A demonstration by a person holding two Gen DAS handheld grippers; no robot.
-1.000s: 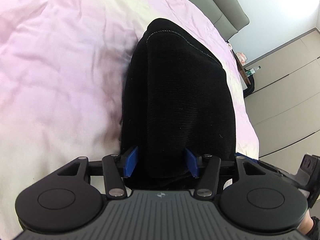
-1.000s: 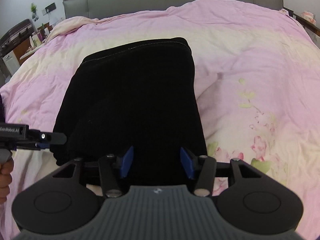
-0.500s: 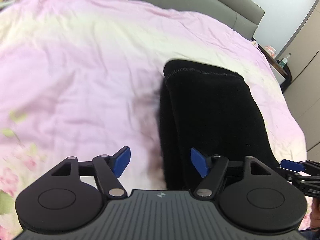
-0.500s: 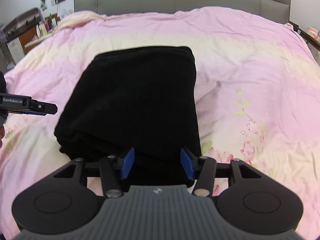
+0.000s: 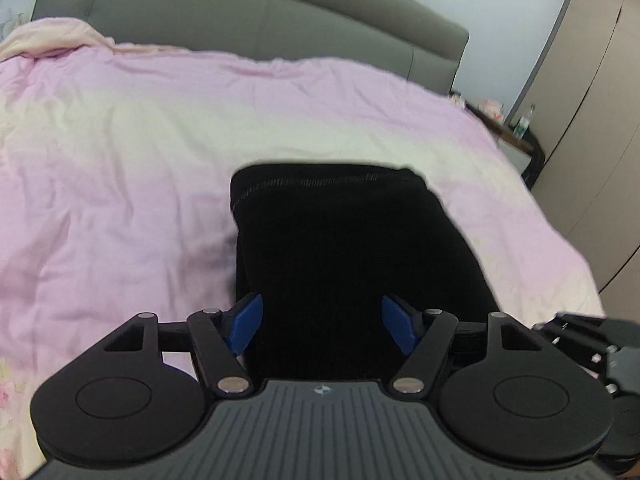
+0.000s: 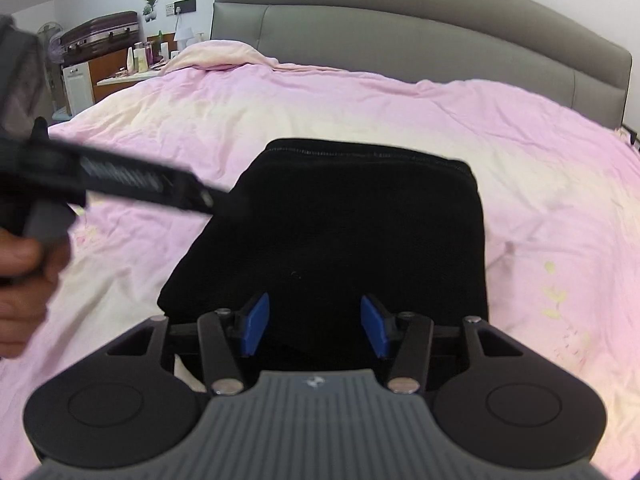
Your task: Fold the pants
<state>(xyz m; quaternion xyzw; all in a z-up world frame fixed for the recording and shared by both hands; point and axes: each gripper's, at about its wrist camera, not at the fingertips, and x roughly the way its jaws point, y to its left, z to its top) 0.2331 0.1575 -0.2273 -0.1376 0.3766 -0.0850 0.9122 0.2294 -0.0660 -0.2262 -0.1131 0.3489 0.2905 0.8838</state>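
Note:
The black pants [image 5: 344, 248] lie folded into a compact rectangle on the pink bed cover [image 5: 120, 160], stitched hem at the far edge. They also show in the right wrist view [image 6: 344, 240]. My left gripper [image 5: 322, 328] is open, blue pads apart, raised over the near end of the pants and holding nothing. My right gripper [image 6: 314, 324] is open too, above the near edge of the pants, empty. The left gripper's body [image 6: 120, 180] crosses the left of the right wrist view, held by a hand [image 6: 20, 276].
A grey padded headboard [image 5: 240, 20] stands behind the bed. A wardrobe [image 5: 592, 120] and a small side table [image 5: 516, 132] are at the right. A dresser with bottles and a suitcase [image 6: 108, 52] stands at the far left. The right gripper's edge [image 5: 592, 348] shows beside my left one.
Both grippers have pulled back and lifted away from the pants. The left one swung round toward the headboard and re-centred over the pants. The pants stayed flat.

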